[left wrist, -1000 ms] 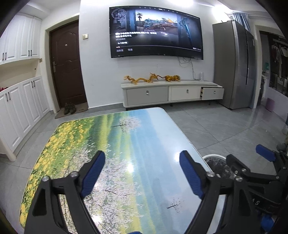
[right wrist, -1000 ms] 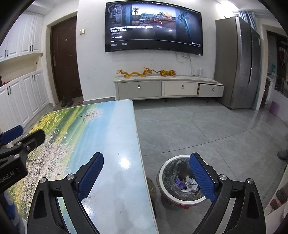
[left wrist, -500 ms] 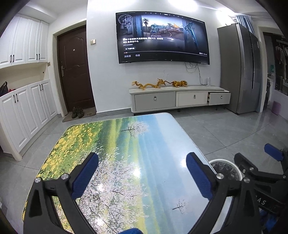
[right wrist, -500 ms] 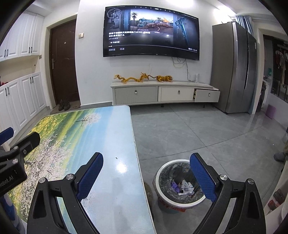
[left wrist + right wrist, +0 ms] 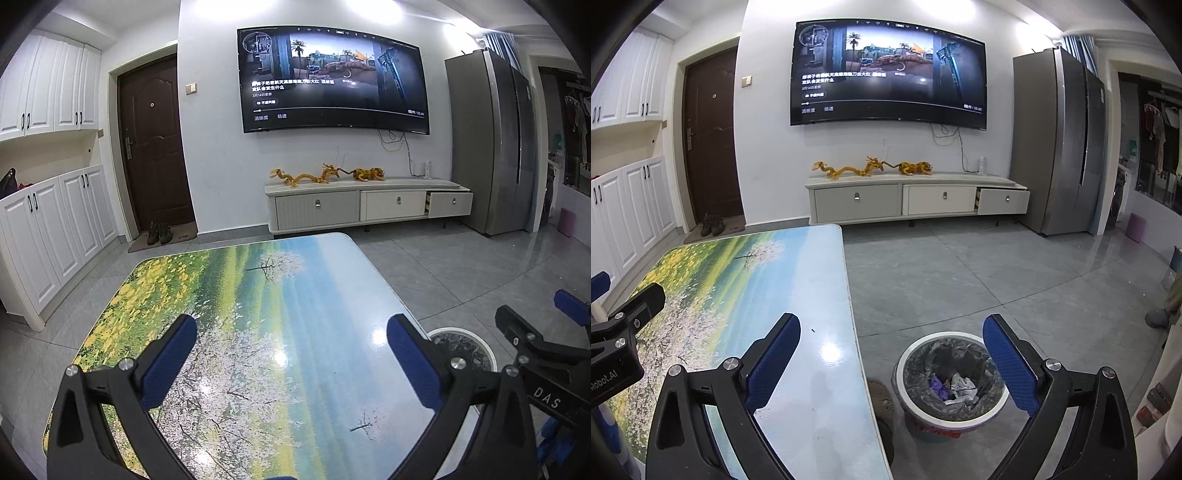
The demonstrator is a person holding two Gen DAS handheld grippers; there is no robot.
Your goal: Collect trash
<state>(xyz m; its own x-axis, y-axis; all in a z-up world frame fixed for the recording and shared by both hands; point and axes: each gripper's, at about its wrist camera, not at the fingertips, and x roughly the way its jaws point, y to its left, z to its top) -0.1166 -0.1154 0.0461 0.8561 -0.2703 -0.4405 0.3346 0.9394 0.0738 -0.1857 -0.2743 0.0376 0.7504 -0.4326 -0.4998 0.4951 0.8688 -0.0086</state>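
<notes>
The left gripper point(image 5: 290, 363), jaws spread wide and empty, hangs over the glossy landscape-printed table point(image 5: 229, 295). Lower right, only the right wrist view looks inside the round white-rimmed bin point(image 5: 951, 373), showing crumpled trash point(image 5: 951, 386); the right gripper point(image 5: 891, 363) gapes empty.

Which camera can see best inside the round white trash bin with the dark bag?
The right wrist view. There the round white trash bin with the dark liner bag sits on the floor beside the table, and you look down at purple and white scraps inside. The left wrist view shows only part of its rim, behind the grippers.
</notes>
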